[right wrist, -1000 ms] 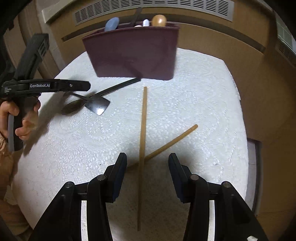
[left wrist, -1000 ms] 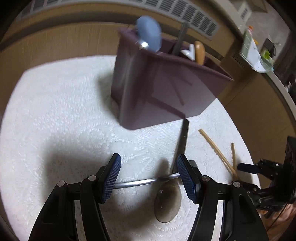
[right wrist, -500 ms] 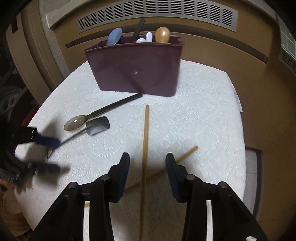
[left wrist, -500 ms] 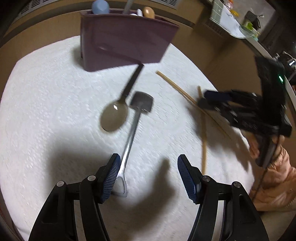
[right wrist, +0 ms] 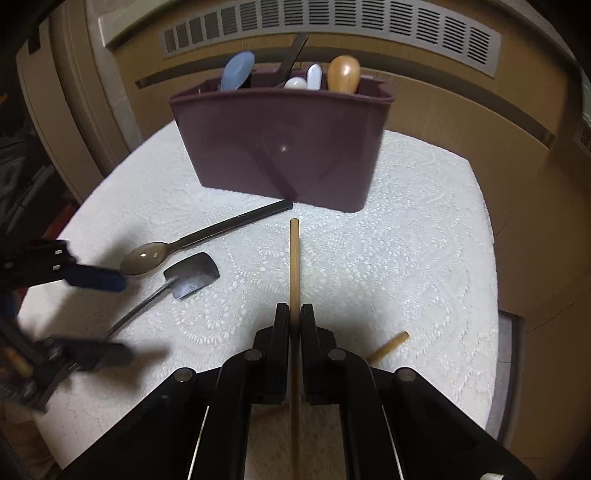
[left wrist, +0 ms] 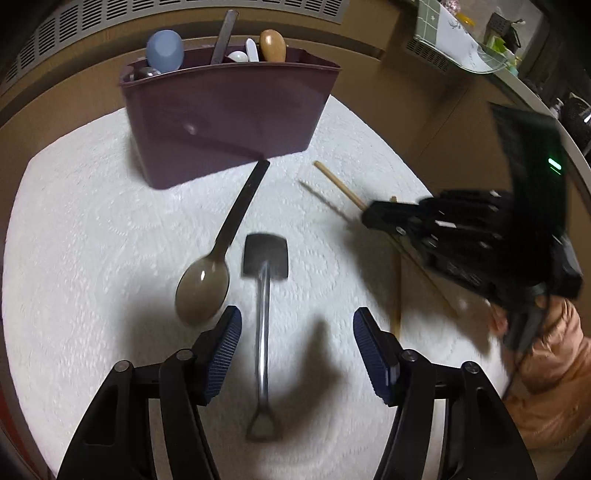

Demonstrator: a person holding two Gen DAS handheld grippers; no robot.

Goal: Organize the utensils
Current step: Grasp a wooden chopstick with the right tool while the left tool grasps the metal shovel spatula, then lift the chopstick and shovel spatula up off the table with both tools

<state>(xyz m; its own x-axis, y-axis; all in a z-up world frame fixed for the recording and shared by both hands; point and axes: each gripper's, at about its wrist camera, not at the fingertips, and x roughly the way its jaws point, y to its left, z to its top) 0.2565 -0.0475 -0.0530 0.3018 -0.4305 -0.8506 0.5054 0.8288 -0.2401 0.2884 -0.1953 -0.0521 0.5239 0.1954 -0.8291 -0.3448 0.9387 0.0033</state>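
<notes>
A dark purple utensil caddy (left wrist: 229,122) (right wrist: 284,144) stands at the back of the white mat and holds several utensils. A small metal shovel-shaped spatula (left wrist: 264,295) (right wrist: 184,280) lies on the mat between the fingers of my open left gripper (left wrist: 297,347). A dark-handled spoon (left wrist: 221,254) (right wrist: 177,247) lies just left of it. My right gripper (right wrist: 294,321) is shut on a wooden chopstick (right wrist: 294,258) that points at the caddy. A second chopstick (right wrist: 388,345) lies to its right, partly hidden. The left gripper (right wrist: 99,314) shows at the left of the right wrist view.
The white textured mat (right wrist: 406,258) covers a small table with its edges close on all sides. A wooden wall with a vent grille (right wrist: 332,26) is behind the caddy. The right gripper (left wrist: 373,216) shows blurred at the right of the left wrist view.
The right gripper has closed on the chopstick. The left gripper has swung round to line up along the spatula handle, still open.
</notes>
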